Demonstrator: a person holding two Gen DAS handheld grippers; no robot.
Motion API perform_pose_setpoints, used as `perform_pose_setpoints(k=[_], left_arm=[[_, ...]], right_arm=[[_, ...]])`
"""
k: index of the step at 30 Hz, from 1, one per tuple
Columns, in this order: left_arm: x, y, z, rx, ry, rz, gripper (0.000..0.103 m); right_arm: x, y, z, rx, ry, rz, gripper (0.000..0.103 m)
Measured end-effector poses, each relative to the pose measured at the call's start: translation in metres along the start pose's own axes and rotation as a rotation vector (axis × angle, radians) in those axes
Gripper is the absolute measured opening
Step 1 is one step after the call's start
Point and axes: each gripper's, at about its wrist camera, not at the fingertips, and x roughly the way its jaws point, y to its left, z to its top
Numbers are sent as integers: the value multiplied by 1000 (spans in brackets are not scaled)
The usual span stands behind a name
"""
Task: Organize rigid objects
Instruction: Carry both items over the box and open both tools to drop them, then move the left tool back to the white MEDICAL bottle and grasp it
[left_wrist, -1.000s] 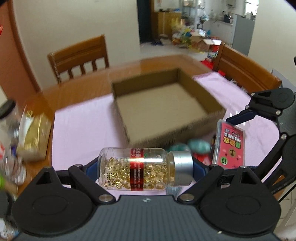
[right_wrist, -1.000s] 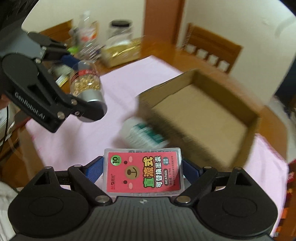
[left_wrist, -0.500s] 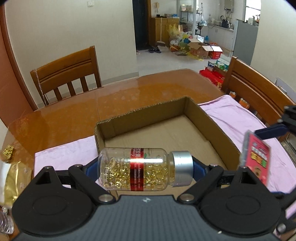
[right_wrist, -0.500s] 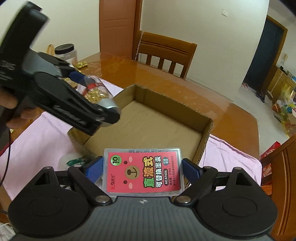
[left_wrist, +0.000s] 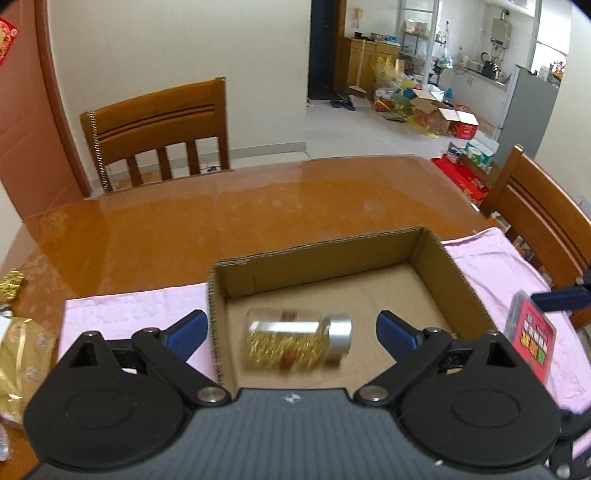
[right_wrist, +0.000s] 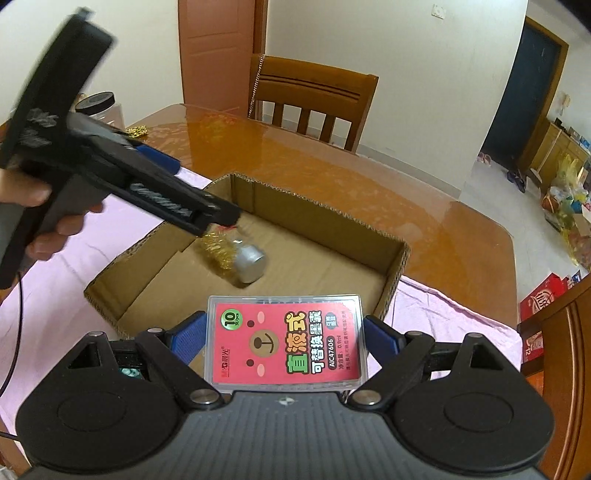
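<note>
Both wrist views: box (left_wrist: 332, 254) below

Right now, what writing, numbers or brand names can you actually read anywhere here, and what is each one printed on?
"10": green circle on the pink card pack held in the right gripper.
"直液式": large characters on that pack.
"可替换墨囊": line beneath.
"AIC47606": small code beside it.
Brand mark at the pack's lower left: too small to read.
Pill bottle label: blurred, unreadable.
Lettering on the left gripper: blurred.

pink card case (right_wrist: 286, 341) reads "AIC47606", "10"
</note>
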Motion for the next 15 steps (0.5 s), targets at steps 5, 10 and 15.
perform_pose_setpoints(k=[5,10,15], left_arm=[[-17,6,-8,5,-1,45,100],[-35,12,-17,-12,-1,85,100],[-51,22,-26,-57,-4,119,100]], right_arm=[[13,-6,8,5,12,1,92],[25,-12,16,19,25,17,92],[40,-16,30,23,37,19,92]])
